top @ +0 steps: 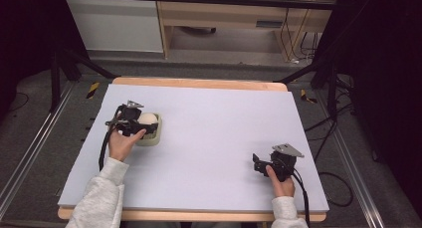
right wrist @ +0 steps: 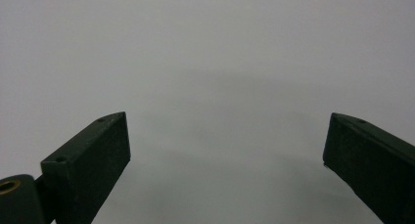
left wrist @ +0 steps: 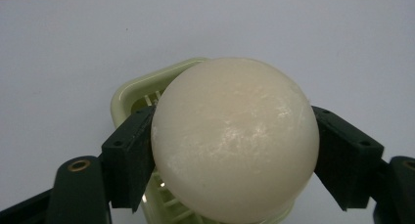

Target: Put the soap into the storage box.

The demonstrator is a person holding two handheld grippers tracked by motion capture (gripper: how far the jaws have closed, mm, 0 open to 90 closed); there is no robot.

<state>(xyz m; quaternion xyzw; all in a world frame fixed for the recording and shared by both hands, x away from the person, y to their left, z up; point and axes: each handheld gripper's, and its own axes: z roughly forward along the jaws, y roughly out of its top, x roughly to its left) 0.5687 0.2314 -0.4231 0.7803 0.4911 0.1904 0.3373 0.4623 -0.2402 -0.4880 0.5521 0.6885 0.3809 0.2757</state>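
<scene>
**Ball gripped over the tray, release or lift yet to come**

The left hand-held gripper (top: 143, 123) is clamped on a pale ball (left wrist: 235, 138): in the left gripper view both black jaws press against the ball's sides, one on each flank. The ball sits directly over a light green slatted tray (left wrist: 128, 94), whose rim and grid show behind and beneath it. From the high view the tray (top: 152, 140) lies on the left part of the bench (top: 214, 118), with the ball (top: 146, 118) in or just above it; whether the ball rests on the slats or is held a little clear of them cannot be told.

As a judgement, the work stands at the join between ball and tray. The grip is made and the ball is at the tray. What is left depends on the direction of the job: either the jaws part and leave the ball seated, or the ball is lifted out and carried elsewhere. The pictures fit either reading.

The right hand-held gripper (top: 260, 165) is near the bench's right front, well apart from the tray. Its jaws stand wide apart over bare surface, holding nothing, as the right gripper view shows.

Count:
- one ball
- one tray
- two hand-held grippers, one per hand
- one bench with a pale covering

Nothing else lies on the bench.
</scene>
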